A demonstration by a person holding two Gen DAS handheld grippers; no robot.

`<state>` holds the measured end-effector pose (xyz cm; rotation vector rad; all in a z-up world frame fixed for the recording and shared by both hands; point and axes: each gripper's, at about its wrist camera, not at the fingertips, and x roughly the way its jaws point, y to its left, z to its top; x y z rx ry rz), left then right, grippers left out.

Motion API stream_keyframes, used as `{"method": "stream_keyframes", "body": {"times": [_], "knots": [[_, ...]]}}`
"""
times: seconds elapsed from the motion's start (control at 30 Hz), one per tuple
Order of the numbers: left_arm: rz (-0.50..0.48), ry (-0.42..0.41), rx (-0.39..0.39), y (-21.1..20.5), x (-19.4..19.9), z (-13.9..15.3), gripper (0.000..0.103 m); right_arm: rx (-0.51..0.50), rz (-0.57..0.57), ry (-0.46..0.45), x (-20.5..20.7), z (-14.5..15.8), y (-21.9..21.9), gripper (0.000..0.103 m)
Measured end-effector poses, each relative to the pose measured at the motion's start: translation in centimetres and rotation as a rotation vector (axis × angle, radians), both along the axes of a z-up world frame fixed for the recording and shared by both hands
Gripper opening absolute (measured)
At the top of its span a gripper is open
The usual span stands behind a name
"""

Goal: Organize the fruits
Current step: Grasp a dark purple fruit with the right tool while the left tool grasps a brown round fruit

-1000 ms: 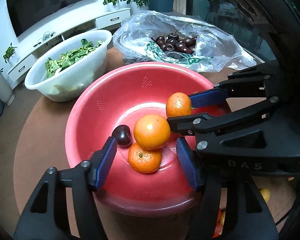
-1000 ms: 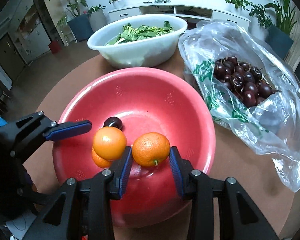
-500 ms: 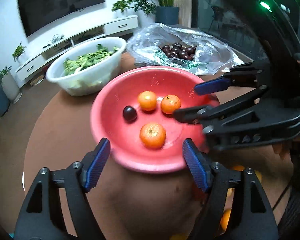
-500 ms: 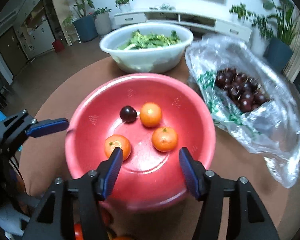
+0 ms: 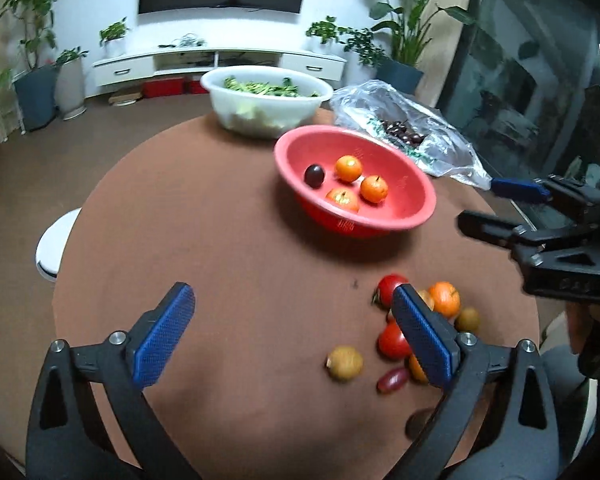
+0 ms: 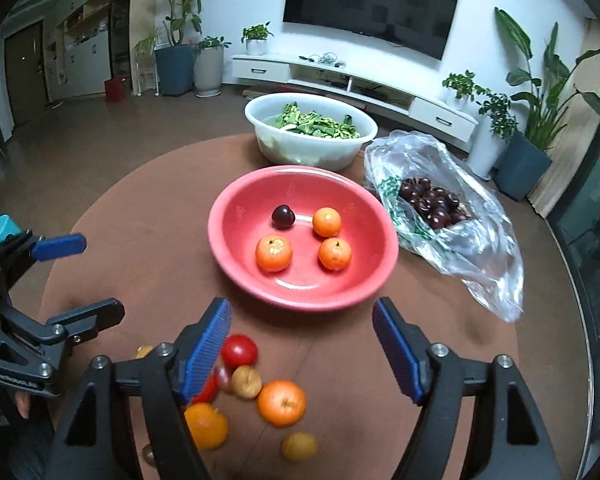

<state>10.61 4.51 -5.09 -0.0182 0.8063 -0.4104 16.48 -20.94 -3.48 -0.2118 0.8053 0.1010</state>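
Note:
A red bowl [image 6: 256, 280] [image 5: 420, 200] on the round brown table holds three oranges [image 6: 273, 253] [image 5: 374, 189] and one dark plum [image 6: 283, 216] [image 5: 313, 175]. Loose fruit lies near the table's front edge: an orange [image 6: 281, 403] [image 5: 444, 299], red tomatoes [image 6: 239, 351] [image 5: 392, 341], small yellow-brown fruits [image 6: 299, 446] [image 5: 344, 363]. My left gripper [image 5: 292, 336] is open and empty, above the table, left of the loose fruit. My right gripper [image 6: 302, 352] is open and empty, above the table between the bowl and the loose fruit.
A white basin of green leaves [image 6: 312, 130] [image 5: 266, 98] stands behind the bowl. A clear plastic bag of dark cherries [image 6: 432, 204] [image 5: 404, 132] lies to the bowl's right. A white stool [image 5: 54, 242] stands by the table's left edge.
Both grippers let go of their oranges into the red bowl, opened wide and pulled back and up. The loose fruit at the table's front edge has come into view.

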Motion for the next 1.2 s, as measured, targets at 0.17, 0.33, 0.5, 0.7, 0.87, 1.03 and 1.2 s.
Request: {"method": "stream_keyframes", "body": {"times": [0.17,0.33,0.5,0.7,0.87,1.03,1.2], "knots": [[0.017,0.0,0.032,0.9,-2.6,-1.1,0.1,-0.033,-0.027,-0.021,-2.5,0.5,0.4,0.079],[0.004,0.016,0.065,1.1,-3.6,-2.0,0.1,-0.041,-0.032,-0.028,-4.3,0.3,0.1,0.079],[-0.1,0.037,0.128,-0.7,-3.1,-2.2,0.1,0.064,-0.031,-0.009,-6.0,-0.8,-2.0,0.079],[-0.229,0.062,0.255,-2.6,-2.0,-3.7,0.1,0.163,-0.041,0.038,-8.2,-3.2,-4.2,0.073],[-0.315,0.085,0.312,-3.9,-1.0,-5.1,0.098,0.248,-0.016,0.081,-10.4,-5.1,-4.1,0.067],[-0.39,0.138,0.313,-5.0,0.1,-6.5,0.073,0.329,0.021,0.136,-11.7,-6.8,-2.7,0.065],[-0.422,0.165,0.265,-5.3,1.2,-6.9,0.053,0.345,0.065,0.158,-12.0,-7.5,-0.6,0.062]]}}
